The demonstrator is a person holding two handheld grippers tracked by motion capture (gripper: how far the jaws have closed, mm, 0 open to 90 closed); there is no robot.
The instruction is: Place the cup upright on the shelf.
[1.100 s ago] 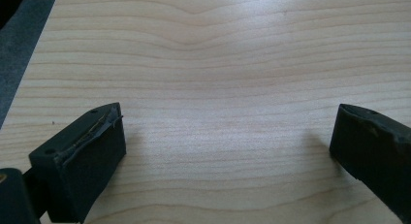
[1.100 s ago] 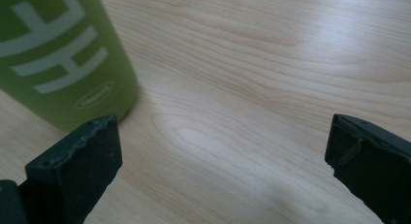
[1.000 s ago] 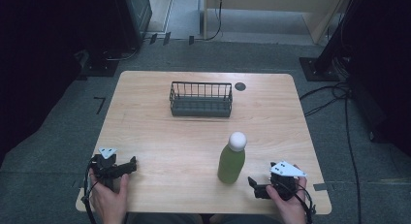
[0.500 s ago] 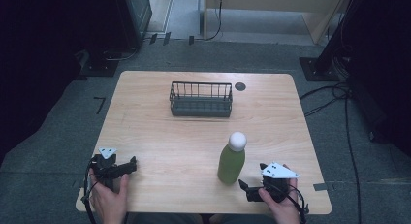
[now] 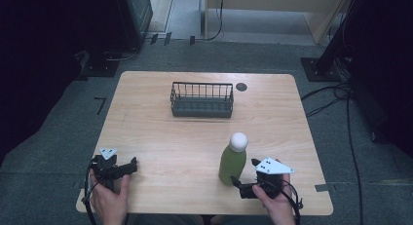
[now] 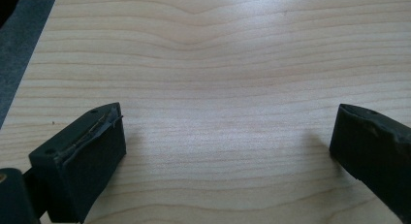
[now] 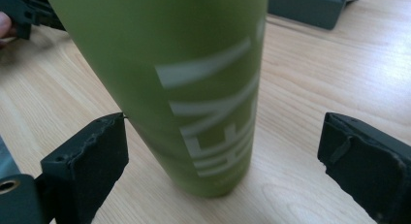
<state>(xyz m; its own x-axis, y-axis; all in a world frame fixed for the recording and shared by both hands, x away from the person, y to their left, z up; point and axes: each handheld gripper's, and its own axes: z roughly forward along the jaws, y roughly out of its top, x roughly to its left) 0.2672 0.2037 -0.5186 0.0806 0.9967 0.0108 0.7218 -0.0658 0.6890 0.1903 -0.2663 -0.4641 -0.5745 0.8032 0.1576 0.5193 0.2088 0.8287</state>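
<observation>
Upright on the wooden table (image 5: 160, 137), toward its near right part: green bottle (image 5: 232, 162) with a white cap (image 5: 238, 141), pale lettering on its side. Just beside it, right gripper (image 5: 244, 184), jaws spread wide to either side of the bottle's base, gripping nothing. At the near left corner, left gripper (image 5: 132, 165), jaws likewise wide apart over bare wood, empty. Farther back, near the table's far edge, a dark wire basket (image 5: 201, 100), well apart from the bottle.

The right gripper view cuts off the green bottle's (image 7: 160, 78) top and lettering.
</observation>
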